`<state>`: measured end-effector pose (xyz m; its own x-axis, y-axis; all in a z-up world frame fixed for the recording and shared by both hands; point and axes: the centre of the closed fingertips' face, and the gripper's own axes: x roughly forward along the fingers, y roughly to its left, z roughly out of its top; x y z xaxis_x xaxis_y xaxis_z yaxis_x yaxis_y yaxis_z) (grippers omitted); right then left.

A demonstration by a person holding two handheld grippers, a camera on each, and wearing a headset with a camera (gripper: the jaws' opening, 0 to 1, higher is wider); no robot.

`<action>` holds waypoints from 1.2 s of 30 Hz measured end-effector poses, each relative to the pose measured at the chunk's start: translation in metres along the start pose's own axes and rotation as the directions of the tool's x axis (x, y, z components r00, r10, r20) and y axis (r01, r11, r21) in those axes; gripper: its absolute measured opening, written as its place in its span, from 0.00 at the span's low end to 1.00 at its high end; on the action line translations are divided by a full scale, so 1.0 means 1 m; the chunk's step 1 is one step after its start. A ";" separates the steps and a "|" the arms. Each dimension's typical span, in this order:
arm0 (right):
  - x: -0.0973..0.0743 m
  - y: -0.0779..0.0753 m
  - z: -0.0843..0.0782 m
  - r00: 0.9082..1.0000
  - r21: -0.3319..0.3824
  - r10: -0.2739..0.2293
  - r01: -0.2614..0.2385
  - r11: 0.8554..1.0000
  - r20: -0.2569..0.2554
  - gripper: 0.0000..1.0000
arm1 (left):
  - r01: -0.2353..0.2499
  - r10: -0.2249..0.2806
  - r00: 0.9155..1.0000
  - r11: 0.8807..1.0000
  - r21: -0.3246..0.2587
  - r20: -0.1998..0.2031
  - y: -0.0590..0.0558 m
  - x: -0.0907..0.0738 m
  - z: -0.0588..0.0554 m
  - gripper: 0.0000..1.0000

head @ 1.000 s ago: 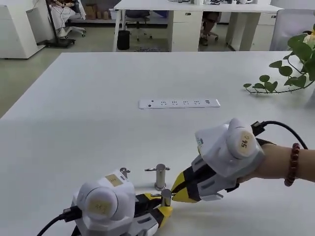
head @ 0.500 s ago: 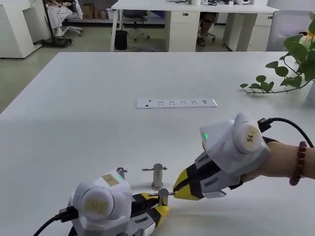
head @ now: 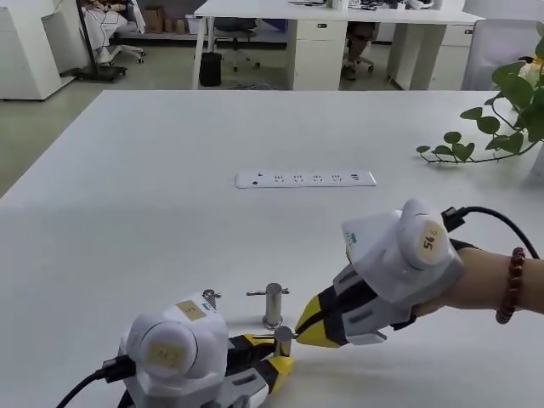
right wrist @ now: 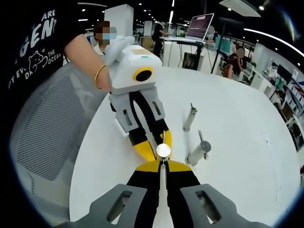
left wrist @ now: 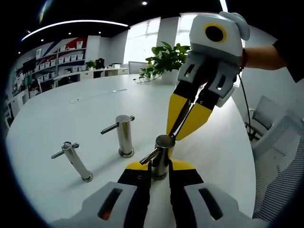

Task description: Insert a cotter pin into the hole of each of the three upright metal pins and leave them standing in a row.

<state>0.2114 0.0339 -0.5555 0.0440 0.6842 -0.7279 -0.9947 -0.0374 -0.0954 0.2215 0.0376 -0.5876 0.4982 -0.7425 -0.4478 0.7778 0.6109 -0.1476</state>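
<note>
Three upright metal pins stand close together near the table's front edge. My left gripper (left wrist: 160, 167) (head: 275, 364) is shut on the nearest pin (left wrist: 161, 154) (head: 283, 339), low on its shaft. From the right, my right gripper (head: 299, 333) (right wrist: 163, 165) is shut on a cotter pin (left wrist: 147, 155) that runs through this pin's hole, its end sticking out on the far side. The middle pin (left wrist: 124, 135) (head: 274, 304) and the left pin (left wrist: 76, 160) (head: 211, 298) each carry a cotter pin across the top.
A white power strip (head: 306, 178) lies across the middle of the white table (head: 127, 195). Plant leaves (head: 501, 119) reach in at the right edge. Desks and chairs stand beyond the table's far end.
The head view has shifted slightly. Both grippers and the three pins stand as they did a second ago.
</note>
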 end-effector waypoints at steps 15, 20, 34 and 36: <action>0.002 0.000 0.002 1.000 -0.011 -0.008 0.008 1.000 0.001 0.00 | 0.000 0.000 1.000 1.000 -0.009 -0.003 0.000 -0.001 0.000 0.12; 0.002 0.001 0.004 1.000 0.009 -0.011 0.011 1.000 0.013 0.07 | 0.001 -0.001 1.000 1.000 -0.003 -0.017 0.003 -0.005 -0.003 0.15; 0.010 -0.001 0.010 0.998 0.104 -0.036 0.031 0.994 0.052 0.14 | 0.018 -0.018 1.000 1.000 0.017 -0.012 0.004 -0.023 -0.005 0.26; 0.011 -0.001 0.011 0.998 0.117 -0.036 0.029 0.993 0.056 0.14 | 0.017 -0.017 1.000 1.000 0.018 -0.007 0.005 -0.024 -0.004 0.27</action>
<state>0.2117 0.0495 -0.5564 0.0747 0.7251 -0.6846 -0.9970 0.0684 -0.0364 0.2117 0.0596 -0.5807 0.4827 -0.7507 -0.4510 0.7929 0.5933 -0.1389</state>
